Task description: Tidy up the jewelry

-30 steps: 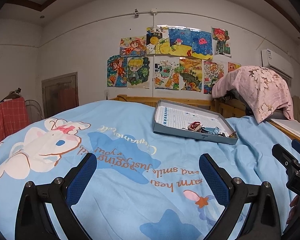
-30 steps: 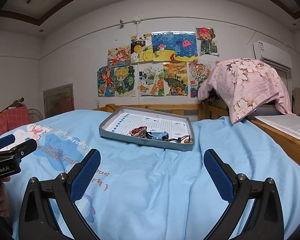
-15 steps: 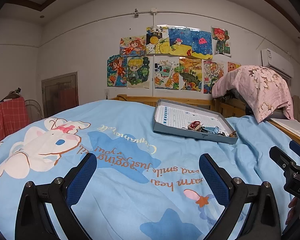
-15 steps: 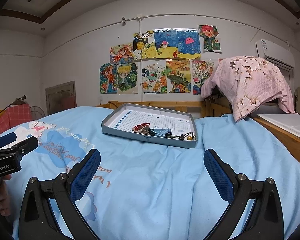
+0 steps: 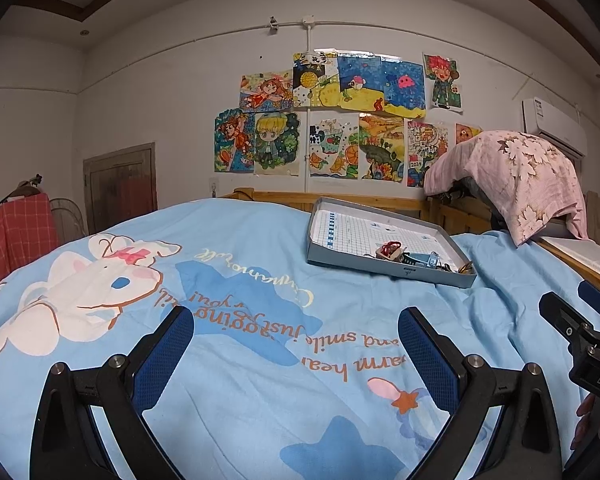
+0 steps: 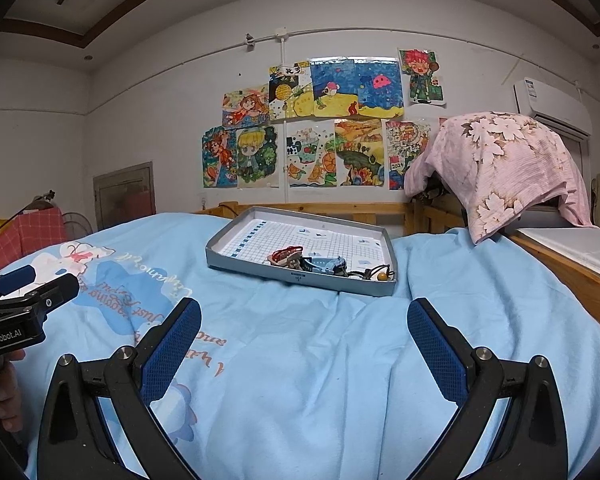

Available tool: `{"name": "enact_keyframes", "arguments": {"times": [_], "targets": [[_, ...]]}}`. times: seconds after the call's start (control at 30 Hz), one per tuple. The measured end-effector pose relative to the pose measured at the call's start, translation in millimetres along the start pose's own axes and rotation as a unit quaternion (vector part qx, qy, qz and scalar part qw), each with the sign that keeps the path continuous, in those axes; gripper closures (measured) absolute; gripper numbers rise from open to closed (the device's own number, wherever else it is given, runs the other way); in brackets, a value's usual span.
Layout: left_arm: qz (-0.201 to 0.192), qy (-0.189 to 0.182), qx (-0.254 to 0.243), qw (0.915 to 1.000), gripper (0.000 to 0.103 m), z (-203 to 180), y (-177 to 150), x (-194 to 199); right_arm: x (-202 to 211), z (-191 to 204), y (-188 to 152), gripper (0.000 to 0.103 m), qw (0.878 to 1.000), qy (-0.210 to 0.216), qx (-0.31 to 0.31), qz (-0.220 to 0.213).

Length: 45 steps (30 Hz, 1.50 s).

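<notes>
jewelry (image 6: 320,266) heaped at near edge of tray (image 6: 240,236) on bed; left gripper (image 5: 296,344) and right gripper (image 6: 304,336) spread, empty, well short; sorting stage undeterminable.

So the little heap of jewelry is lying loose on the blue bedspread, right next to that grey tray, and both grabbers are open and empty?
Not quite. The jewelry lies inside the grey tray, along its near edge, not loose on the blue bedspread; the right wrist view shows it. Both grippers, left and right, are open and empty.
</notes>
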<state>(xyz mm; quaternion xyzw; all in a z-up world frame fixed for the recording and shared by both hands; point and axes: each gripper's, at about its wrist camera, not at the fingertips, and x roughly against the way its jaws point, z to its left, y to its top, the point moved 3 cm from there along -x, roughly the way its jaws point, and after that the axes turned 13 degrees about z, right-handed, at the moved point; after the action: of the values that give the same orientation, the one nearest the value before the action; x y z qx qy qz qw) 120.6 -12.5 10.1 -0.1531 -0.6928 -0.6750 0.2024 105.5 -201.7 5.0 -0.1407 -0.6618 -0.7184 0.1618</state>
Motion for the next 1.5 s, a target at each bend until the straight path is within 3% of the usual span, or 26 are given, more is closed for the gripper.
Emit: {"name": "enact_keyframes", "arguments": {"times": [1.5], "targets": [[0.001,-0.001,0.001,1.0000,0.000,-0.4,-0.3,-0.4,-3.9,7.9,-2.4,0.002,1.000,0.008,0.000,0.005]]}}
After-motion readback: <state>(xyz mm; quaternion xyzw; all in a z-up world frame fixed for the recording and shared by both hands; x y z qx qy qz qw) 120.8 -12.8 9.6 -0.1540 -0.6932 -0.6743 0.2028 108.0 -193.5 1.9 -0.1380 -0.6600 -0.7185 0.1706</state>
